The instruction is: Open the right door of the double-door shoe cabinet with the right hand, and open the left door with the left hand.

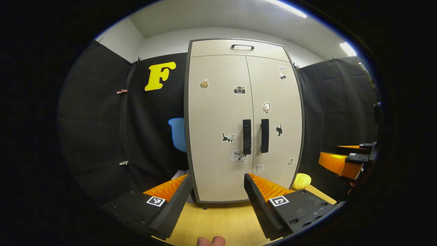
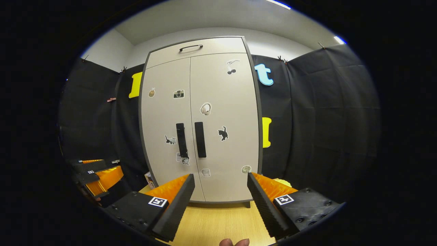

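Both views frontal, facing the closed shoe cabinet (image 1: 244, 119) from nearby, side by side.

A recording booth set up indoors, not a lived-in home: black cloth (image 2: 324, 112) is hanging as walls on both sides, clipped along its top edge, with plain white room walls and strip ceiling lights (image 1: 288, 7) showing above it. A pale shoe cabinet (image 1: 218, 136) dotted with stickers is standing alone on a light wooden tabletop (image 1: 218, 222), and small clips (image 1: 122, 91) are pinning the cloth
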A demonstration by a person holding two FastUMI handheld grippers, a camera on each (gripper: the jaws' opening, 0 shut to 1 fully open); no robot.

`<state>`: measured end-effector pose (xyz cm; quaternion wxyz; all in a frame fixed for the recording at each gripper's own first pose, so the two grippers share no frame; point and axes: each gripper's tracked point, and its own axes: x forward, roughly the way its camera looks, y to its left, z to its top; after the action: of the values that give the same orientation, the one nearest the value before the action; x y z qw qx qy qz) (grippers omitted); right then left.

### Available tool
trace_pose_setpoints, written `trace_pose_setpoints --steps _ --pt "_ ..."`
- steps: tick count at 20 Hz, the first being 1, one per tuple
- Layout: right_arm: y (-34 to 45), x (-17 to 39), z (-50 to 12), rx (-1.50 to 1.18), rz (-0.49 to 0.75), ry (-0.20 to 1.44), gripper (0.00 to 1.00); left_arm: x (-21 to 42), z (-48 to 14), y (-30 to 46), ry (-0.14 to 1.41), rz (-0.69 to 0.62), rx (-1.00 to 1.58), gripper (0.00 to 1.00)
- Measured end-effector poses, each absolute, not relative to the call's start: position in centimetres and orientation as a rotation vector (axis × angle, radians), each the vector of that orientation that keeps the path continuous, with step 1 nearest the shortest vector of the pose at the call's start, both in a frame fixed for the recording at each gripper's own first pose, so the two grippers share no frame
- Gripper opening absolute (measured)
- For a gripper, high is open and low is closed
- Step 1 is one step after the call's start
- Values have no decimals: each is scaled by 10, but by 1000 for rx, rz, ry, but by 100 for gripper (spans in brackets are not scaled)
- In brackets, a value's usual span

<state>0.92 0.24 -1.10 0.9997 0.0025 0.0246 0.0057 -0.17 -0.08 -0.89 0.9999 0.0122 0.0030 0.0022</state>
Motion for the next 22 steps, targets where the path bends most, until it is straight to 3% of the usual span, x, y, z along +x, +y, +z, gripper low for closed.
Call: trace_pose_setpoints --steps 11,22 --pt "46 125 12 37 61 34 98 -2 -23 2 31 3 25 95" --pt "77 247 -12 39 39 80 98 -2 -36 20 52 41 16 94"
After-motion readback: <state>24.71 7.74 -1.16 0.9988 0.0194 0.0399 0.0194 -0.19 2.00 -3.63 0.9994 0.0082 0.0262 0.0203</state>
